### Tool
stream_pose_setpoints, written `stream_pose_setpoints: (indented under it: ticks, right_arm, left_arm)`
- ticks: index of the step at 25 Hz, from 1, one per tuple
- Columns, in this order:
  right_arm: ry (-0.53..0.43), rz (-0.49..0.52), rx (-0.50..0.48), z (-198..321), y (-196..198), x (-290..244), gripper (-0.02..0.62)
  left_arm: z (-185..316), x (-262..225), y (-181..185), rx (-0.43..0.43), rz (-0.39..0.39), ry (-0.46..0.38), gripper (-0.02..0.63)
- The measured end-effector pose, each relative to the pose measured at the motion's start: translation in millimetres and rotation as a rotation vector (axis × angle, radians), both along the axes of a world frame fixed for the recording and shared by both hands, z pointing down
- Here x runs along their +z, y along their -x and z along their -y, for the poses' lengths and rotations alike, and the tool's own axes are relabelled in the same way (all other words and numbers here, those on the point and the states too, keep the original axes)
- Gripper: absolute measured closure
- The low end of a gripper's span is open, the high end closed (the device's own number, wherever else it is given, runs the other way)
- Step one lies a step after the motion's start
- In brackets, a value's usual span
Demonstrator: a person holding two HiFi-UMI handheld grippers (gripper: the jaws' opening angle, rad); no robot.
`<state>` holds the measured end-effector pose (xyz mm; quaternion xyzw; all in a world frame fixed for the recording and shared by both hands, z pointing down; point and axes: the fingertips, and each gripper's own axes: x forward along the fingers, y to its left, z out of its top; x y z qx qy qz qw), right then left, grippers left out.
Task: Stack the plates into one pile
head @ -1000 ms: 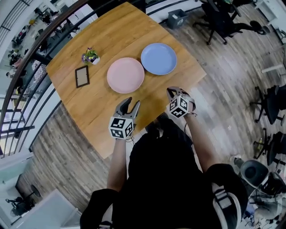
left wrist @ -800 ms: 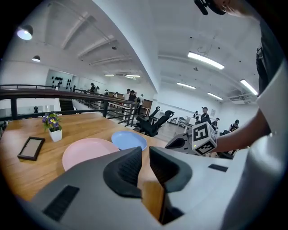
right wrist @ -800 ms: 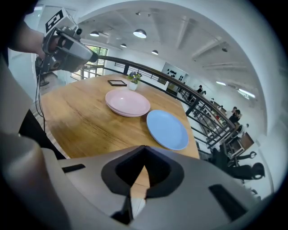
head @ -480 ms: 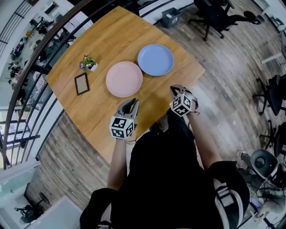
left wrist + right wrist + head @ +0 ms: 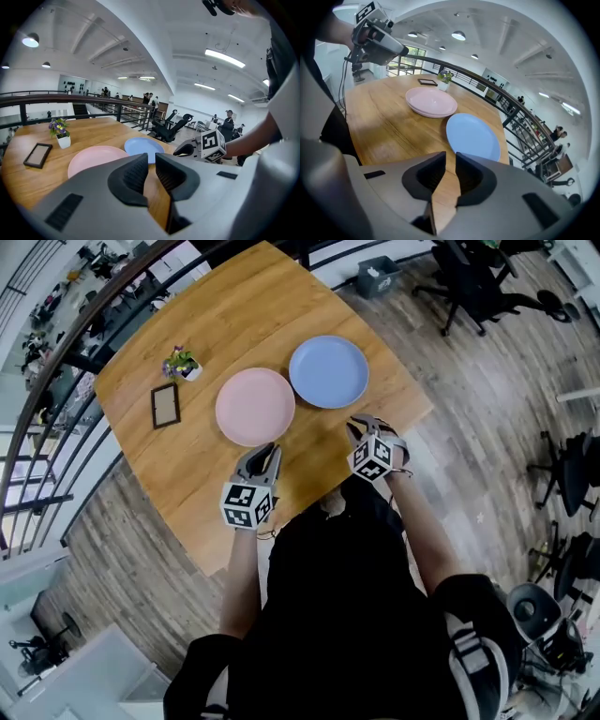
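Head view — plates lie just ahead
Pink plate (image 5: pixel 255 407) just beyond left gripper (image 5: pixel 267 454), blue plate (image 5: pixel 328 371) beyond right gripper (image 5: pixel 356 427) — left jaws just closing, right just opening, both slightly apart, empty.

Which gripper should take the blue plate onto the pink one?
Right. The right gripper, jaws just opened and empty, is nearest the blue plate; the left gripper, jaws just narrowed, empty, faces the pink plate.
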<state>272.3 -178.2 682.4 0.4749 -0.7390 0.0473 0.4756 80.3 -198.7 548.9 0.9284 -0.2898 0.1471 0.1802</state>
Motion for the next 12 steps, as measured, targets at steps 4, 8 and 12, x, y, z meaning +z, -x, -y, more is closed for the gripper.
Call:
stream_pose_setpoints:
  ticks: [4,8,12]
  right_arm:
    - [0.023,-0.031,-0.093,15,-13,8,0.514]
    - [0.051,-0.067,-0.183,29,-24,19,0.512]
    - [0.094,-0.103,-0.284,38,-23,38,0.511]
  left_arm:
    - [14,-2,-9,-0.085,-0.009,0.007,0.543]
    - [22,-5,-25,-0.136,0.0,0.006,0.543]
    - [19,0,-33,-0.2,0.013,0.021,0.543]
